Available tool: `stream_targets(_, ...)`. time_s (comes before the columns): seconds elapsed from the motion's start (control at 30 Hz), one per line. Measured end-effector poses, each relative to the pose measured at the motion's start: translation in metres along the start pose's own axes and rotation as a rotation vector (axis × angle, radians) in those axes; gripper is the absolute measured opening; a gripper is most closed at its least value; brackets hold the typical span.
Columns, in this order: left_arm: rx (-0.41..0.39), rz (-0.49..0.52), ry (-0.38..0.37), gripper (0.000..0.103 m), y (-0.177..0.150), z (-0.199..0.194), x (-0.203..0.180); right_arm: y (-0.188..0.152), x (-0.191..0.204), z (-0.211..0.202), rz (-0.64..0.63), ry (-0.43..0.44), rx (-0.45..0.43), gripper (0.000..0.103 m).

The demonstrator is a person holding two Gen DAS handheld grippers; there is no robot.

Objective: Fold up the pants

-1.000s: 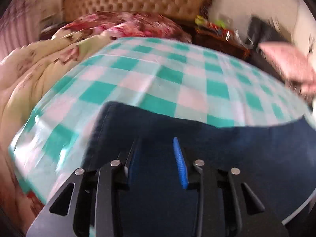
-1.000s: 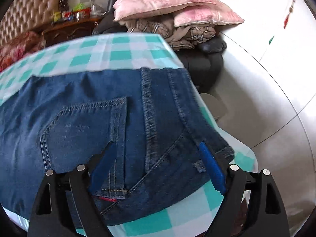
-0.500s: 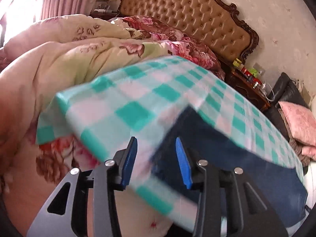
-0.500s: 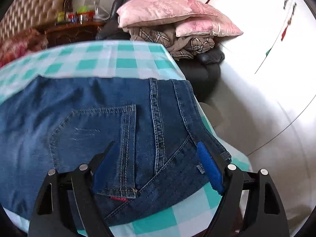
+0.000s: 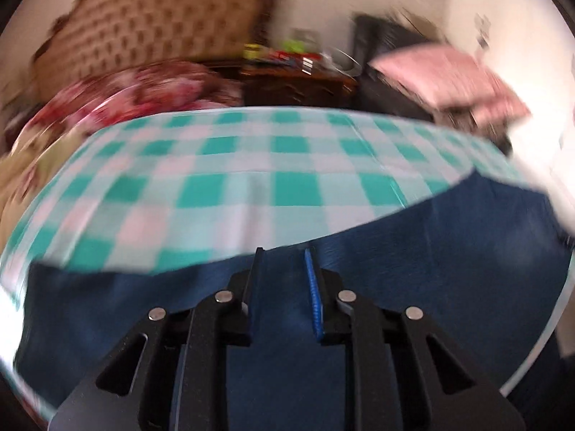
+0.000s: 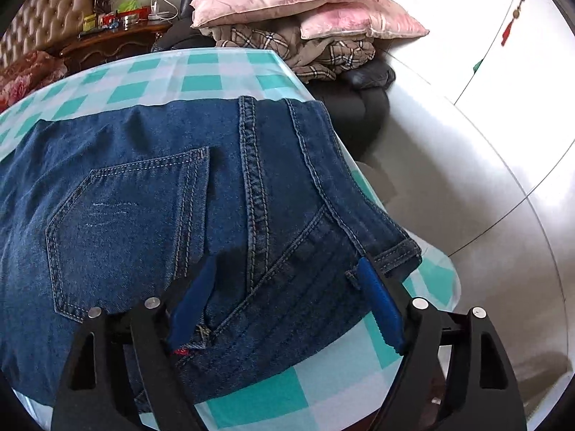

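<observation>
Right wrist view: dark blue jeans (image 6: 151, 194) lie flat on the table (image 6: 201, 82) with its teal-checked cloth, waistband by the near corner. Behind stand a tufted headboard (image 6: 46, 18) and pink pillows (image 6: 280, 0). Right hand-held gripper (image 6: 287, 287) spread wide above the denim; left hand-held gripper (image 5: 284, 280) narrowly parted, holding nothing.
</observation>
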State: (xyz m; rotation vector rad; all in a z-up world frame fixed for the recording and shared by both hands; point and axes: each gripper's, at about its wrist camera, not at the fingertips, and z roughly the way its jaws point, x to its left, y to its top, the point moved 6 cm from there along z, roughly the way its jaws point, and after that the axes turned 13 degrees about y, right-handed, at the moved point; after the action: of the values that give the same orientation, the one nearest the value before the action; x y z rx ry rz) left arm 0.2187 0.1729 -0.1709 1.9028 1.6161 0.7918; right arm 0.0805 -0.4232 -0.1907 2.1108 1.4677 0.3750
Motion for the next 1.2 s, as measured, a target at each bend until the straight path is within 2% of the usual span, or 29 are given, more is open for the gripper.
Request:
stream_targets(0.1, 0.040, 0.104, 0.008, 0.022, 0.000, 0.027, -0.021, -0.003, -0.002, 0.000, 0.005, 0.015, 0.007, 0.078)
stream_targets(0.13, 0.055, 0.120, 0.008, 0.019, -0.001, 0.033, -0.024, -0.004, -0.003, 0.000, 0.006, 0.018, 0.008, 0.078)
stream_targets(0.17, 0.072, 0.144, 0.024, 0.008, -0.002, 0.044, -0.027, -0.005, -0.003, 0.000, 0.006, 0.021, 0.008, 0.078)
stream_targets(0.23, 0.075, 0.152, 0.027, 0.000, 0.002, 0.059, -0.025, -0.005, -0.004, 0.000, 0.006, 0.024, 0.008, 0.078)
stream_targets(0.33, 0.068, 0.056, 0.091, 0.000, 0.017, 0.066, 0.005, -0.005, -0.005, 0.000, 0.011, 0.024, 0.014, 0.078)
stream_targets(0.5, -0.006, -0.147, 0.158, 0.000, 0.039, 0.032, 0.061, -0.004, -0.006, 0.002, 0.030, 0.040, 0.011, 0.079)
stream_targets(0.6, -0.055, -0.278, 0.163, 0.000, 0.030, -0.015, 0.091, -0.004, -0.007, 0.002, 0.028, 0.044, 0.012, 0.079)
stream_targets(0.67, -0.081, -0.326, 0.171, 0.002, 0.016, -0.050, 0.101, -0.004, -0.007, 0.002, 0.034, 0.050, 0.009, 0.079)
stream_targets(0.7, -0.096, -0.338, 0.178, 0.011, 0.007, -0.068, 0.104, -0.004, -0.007, 0.002, 0.032, 0.050, 0.007, 0.079)
stream_targets(0.73, -0.089, -0.341, 0.163, 0.057, -0.009, -0.086, 0.104, -0.004, -0.007, 0.002, 0.031, 0.049, 0.007, 0.080)
stream_targets(0.77, -0.067, -0.340, 0.161, 0.077, -0.027, -0.099, 0.102, -0.004, -0.007, 0.003, 0.032, 0.048, 0.007, 0.080)
stream_targets(0.8, -0.061, -0.341, 0.175, 0.074, -0.038, -0.105, 0.103, -0.003, -0.007, 0.002, 0.029, 0.044, 0.008, 0.080)
stream_targets(0.87, 0.011, -0.370, 0.209, 0.066, -0.080, -0.115, 0.107, -0.003, -0.006, -0.001, 0.026, 0.038, 0.008, 0.080)
stream_targets(0.9, 0.026, -0.390, 0.212, 0.066, -0.092, -0.117, 0.108, -0.003, -0.006, -0.004, 0.032, 0.042, 0.004, 0.080)
stream_targets(1.0, 0.101, -0.501, 0.241, 0.062, -0.137, -0.116, 0.122, -0.003, -0.003, -0.019, 0.043, 0.095, -0.052, 0.079)
stream_targets(1.03, 0.116, -0.545, 0.256, 0.061, -0.148, -0.116, 0.130, -0.004, -0.002, -0.023, 0.019, 0.085, -0.062, 0.080)
stream_targets(1.1, 0.146, -0.616, 0.305, 0.051, -0.164, -0.114, 0.147, -0.010, -0.006, -0.017, -0.028, -0.006, -0.016, 0.080)
stream_targets(1.13, 0.158, -0.664, 0.324, 0.036, -0.171, -0.112, 0.158, -0.013, -0.012, -0.015, -0.021, -0.033, 0.008, 0.080)
stream_targets(1.17, 0.152, -0.706, 0.320, 0.024, -0.173, -0.112, 0.167, -0.017, -0.021, -0.016, 0.023, -0.014, 0.012, 0.080)
stream_targets(1.2, 0.144, -0.733, 0.310, 0.022, -0.175, -0.114, 0.173, -0.019, -0.027, -0.017, 0.055, -0.005, 0.016, 0.080)
